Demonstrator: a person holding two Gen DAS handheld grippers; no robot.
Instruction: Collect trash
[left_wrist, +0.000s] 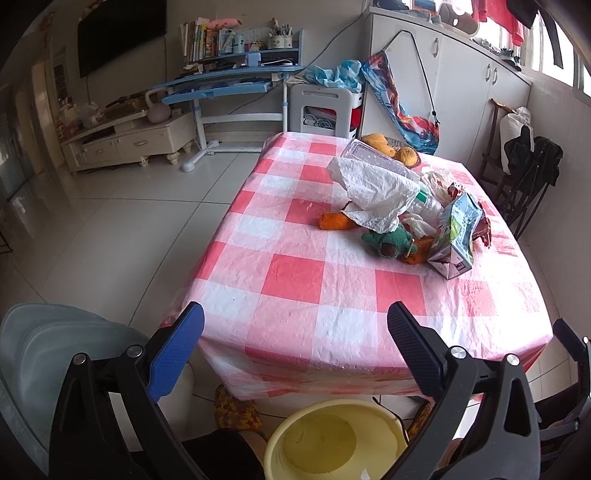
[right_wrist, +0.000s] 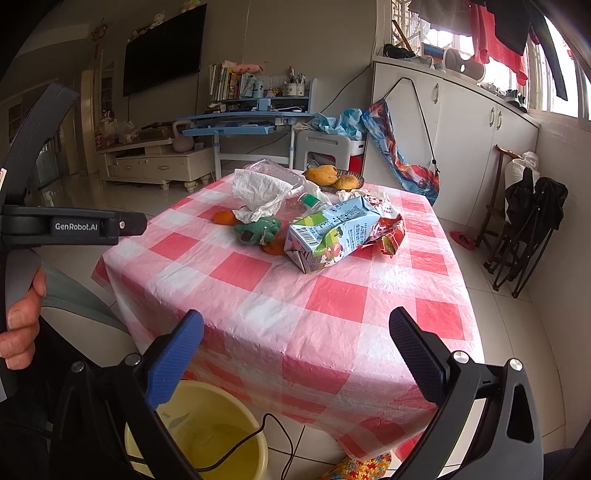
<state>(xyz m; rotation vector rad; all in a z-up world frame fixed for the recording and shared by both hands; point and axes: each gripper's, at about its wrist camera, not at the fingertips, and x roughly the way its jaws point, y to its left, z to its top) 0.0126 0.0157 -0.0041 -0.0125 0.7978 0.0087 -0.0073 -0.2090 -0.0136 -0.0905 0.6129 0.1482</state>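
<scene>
- The table (left_wrist: 295, 277), under a pink-and-white checked cloth, fills the centre of both views; the trash sits in one heap toward its far right side, upper right of centre in the left wrist view.
- The yellow bucket (left_wrist: 332, 439) stands on the floor at the near table edge, bottom centre in the left wrist view and bottom left in the right wrist view. It looks empty, so I judge collecting has not started: this is the approach step.
- The heap, by size: a white plastic bag (left_wrist: 373, 188) draped over a clear bottle (left_wrist: 373, 157); a crushed drink carton (right_wrist: 328, 232) at the near side; a red wrapper (right_wrist: 388, 229) touching the carton.
- A green knitted toy (left_wrist: 384, 243) and a plate of yellow fruit (right_wrist: 332, 177) lie in or beside the heap; they are probably not trash.
- The left gripper (left_wrist: 295, 332) and right gripper (right_wrist: 295, 339) both hang released, jaws spread wide, nothing between them, over the near table edge and well short of the heap.
- Next move, as I judge it: reach forward to the carton, the nearest piece, pinch it and carry it back to the bucket.
- Only the right wrist view shows the person's hand (right_wrist: 18, 325) at far left, the carton's barcode face, and a cable crossing the bucket; only the left wrist view shows the bucket's whole rim.
</scene>
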